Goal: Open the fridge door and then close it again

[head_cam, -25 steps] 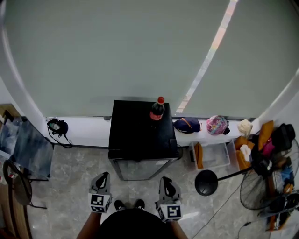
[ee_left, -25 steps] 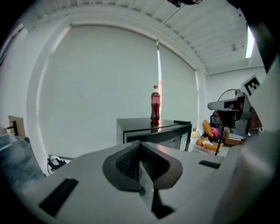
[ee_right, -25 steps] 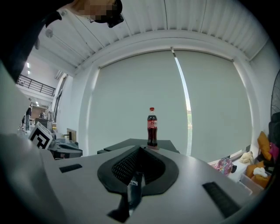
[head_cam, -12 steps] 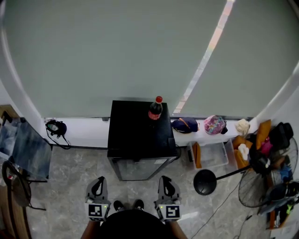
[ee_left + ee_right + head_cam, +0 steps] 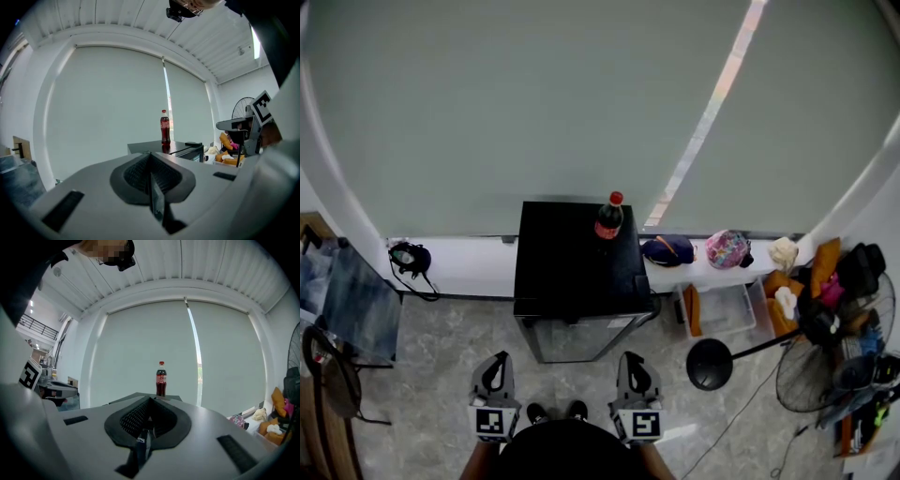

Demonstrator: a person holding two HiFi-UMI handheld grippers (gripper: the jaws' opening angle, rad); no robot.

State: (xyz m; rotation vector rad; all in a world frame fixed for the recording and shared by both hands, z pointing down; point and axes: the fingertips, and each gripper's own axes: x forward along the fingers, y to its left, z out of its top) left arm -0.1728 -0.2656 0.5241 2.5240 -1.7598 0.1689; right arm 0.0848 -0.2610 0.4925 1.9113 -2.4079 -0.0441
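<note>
A small black fridge (image 5: 572,253) stands against the window sill, its glass door (image 5: 574,337) closed and facing me. A cola bottle (image 5: 607,217) with a red cap stands on its top at the back right. My left gripper (image 5: 495,372) and right gripper (image 5: 635,370) are held side by side in front of the fridge, apart from it. Both have their jaws pressed together with nothing between them. In the left gripper view the fridge top (image 5: 161,147) and bottle (image 5: 165,126) show ahead; the right gripper view shows the bottle (image 5: 161,378) above the fridge top (image 5: 140,396).
A standing fan with a round black base (image 5: 709,366) is at the right of the fridge, beside a clear bin (image 5: 727,309) and piled clothes. Caps (image 5: 729,249) lie on the white sill. A headset (image 5: 406,258) lies at the left, near a dark chair (image 5: 352,309).
The left gripper has come up to the same height as the right one. The right gripper has stayed where it was.
</note>
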